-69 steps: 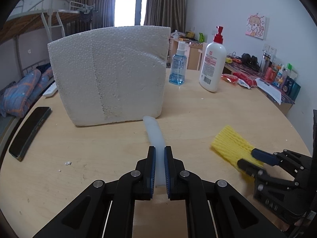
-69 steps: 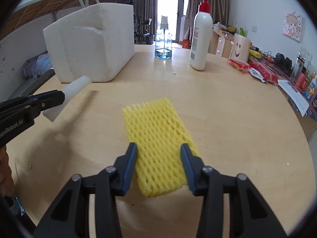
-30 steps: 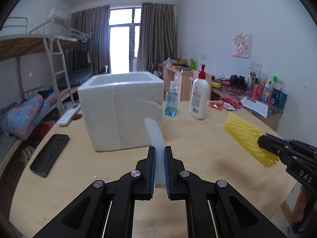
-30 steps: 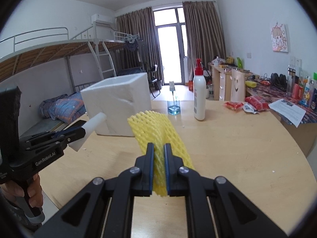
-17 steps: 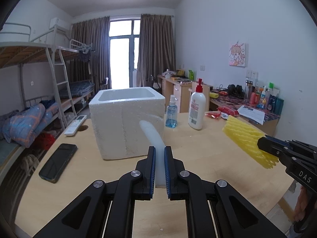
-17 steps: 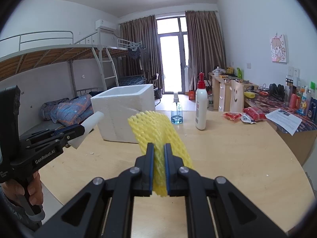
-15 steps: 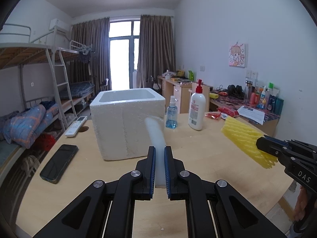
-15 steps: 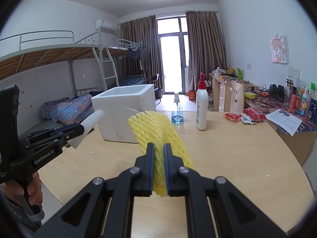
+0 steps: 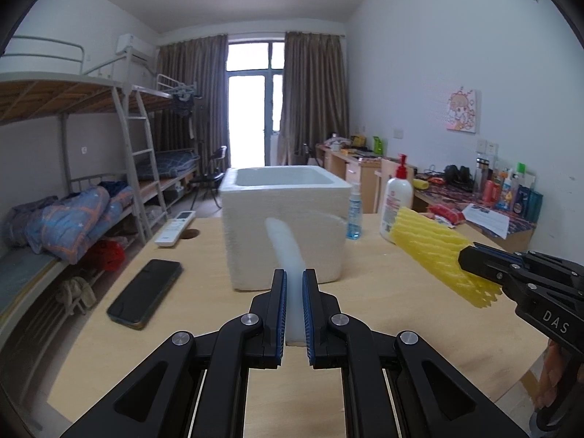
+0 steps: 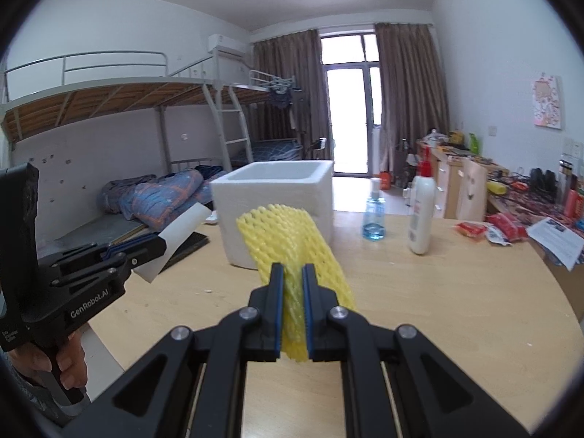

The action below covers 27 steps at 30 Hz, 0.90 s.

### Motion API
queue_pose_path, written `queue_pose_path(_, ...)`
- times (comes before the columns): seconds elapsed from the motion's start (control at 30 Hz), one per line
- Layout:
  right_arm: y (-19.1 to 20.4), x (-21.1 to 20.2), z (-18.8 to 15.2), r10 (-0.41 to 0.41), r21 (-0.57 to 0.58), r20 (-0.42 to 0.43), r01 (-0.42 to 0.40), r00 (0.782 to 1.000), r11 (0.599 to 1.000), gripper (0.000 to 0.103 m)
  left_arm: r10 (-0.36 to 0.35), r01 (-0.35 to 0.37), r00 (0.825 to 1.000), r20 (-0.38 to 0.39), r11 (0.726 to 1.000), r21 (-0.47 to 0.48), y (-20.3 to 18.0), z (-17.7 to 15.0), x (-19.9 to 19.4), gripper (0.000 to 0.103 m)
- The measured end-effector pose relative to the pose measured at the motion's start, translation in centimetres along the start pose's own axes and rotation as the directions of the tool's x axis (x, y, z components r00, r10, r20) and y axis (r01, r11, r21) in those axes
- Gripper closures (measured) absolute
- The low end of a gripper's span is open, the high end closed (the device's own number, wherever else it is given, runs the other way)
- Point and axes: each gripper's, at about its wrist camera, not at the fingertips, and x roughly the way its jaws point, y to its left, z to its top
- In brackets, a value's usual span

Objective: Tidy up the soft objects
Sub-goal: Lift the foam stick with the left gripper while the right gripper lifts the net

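Observation:
My left gripper (image 9: 293, 277) is shut on a white foam sheet (image 9: 284, 248) that curves up and forward from the jaws. It hangs above the table, short of an open white styrofoam box (image 9: 284, 226). My right gripper (image 10: 292, 272) is shut on a yellow foam net sleeve (image 10: 288, 241), also held in the air before the styrofoam box (image 10: 277, 204). In the left wrist view the yellow net (image 9: 430, 248) shows at right in the right gripper (image 9: 463, 255). In the right wrist view the left gripper (image 10: 160, 244) with the white sheet (image 10: 179, 237) shows at left.
On the round wooden table (image 9: 383, 292) lie a black phone (image 9: 146, 294) and a remote (image 9: 175, 228) at left. A blue spray bottle (image 10: 374, 211) and a white pump bottle (image 10: 421, 211) stand behind the box. Red packets (image 10: 489, 230) and papers (image 10: 554, 237) lie at the right; bunk beds (image 9: 73, 197) stand left.
Both grippers have risen a little and drawn nearer the box with their loads still held; the box's open top now shows more. The right gripper closed on the yellow net earlier.

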Motion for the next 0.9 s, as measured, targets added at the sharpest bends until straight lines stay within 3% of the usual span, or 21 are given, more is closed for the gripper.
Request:
queue_pose_path(0.47, 3.3, 2.8, 0.5, 0.117, -0.035, -0.026, -0.118, 0.993, 0.992, 0.091, 0.109, -0.109, 0.994, -0.008, 0.993, -0.039, 3.7, -0.7, -1.0, 0.094)
queue_pose_path(0.9, 3.0, 3.5, 2.2, 0.113, -0.019, -0.023, -0.113, 0.993, 0.993, 0.091, 0.094, -0.094, 0.996, -0.006, 0.995, -0.039, 3.7, 0.3, -0.3, 0.094)
